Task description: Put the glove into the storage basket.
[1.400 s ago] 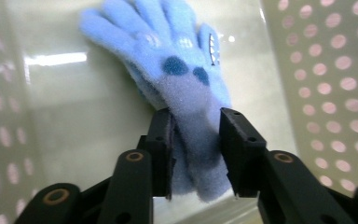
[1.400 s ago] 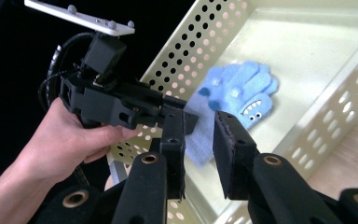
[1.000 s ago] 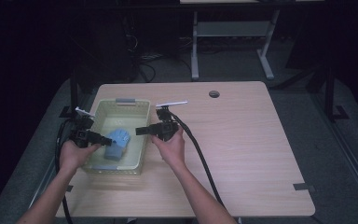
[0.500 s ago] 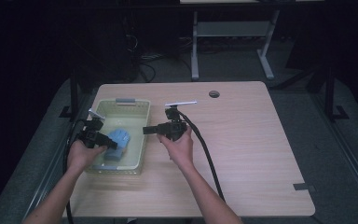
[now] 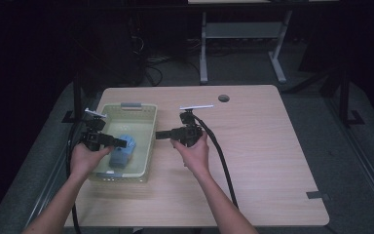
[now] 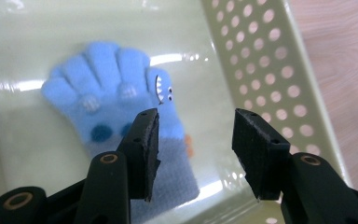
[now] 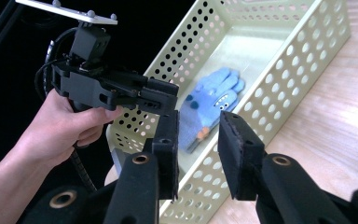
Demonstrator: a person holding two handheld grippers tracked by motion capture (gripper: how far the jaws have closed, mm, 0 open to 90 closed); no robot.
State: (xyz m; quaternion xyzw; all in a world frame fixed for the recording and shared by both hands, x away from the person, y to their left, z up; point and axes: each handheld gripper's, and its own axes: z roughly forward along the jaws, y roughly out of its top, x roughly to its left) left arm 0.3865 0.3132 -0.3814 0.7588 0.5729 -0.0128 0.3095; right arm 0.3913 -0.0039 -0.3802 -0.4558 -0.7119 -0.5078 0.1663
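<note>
A pale wooden table carries everything, and most of it lies off to the far side of the right tongs, bare. Next in size is the pale green perforated plastic basket, which sits between the two hands: the right tongs stop just outside its near wall, level and pointing across at it, while the left tongs reach in over the opposite rim. Directly under and ahead of the left tongs, flat on the basket floor, lies the small blue knitted glove with a shark face and a grey cuff, fingers pointing away from them and the cuff nearest.

Both pairs of jaws have just been opening. The left ones stand roughly half apart with nothing pinched, the glove loose beneath the gap. The right tongs are parted a moderate way and grip nothing either.

My guess is the glove has just been let go into the basket, so the placing step looks finished. What comes next should only need both tongs lifted clear without snagging the rim or dragging the cuff.
</note>
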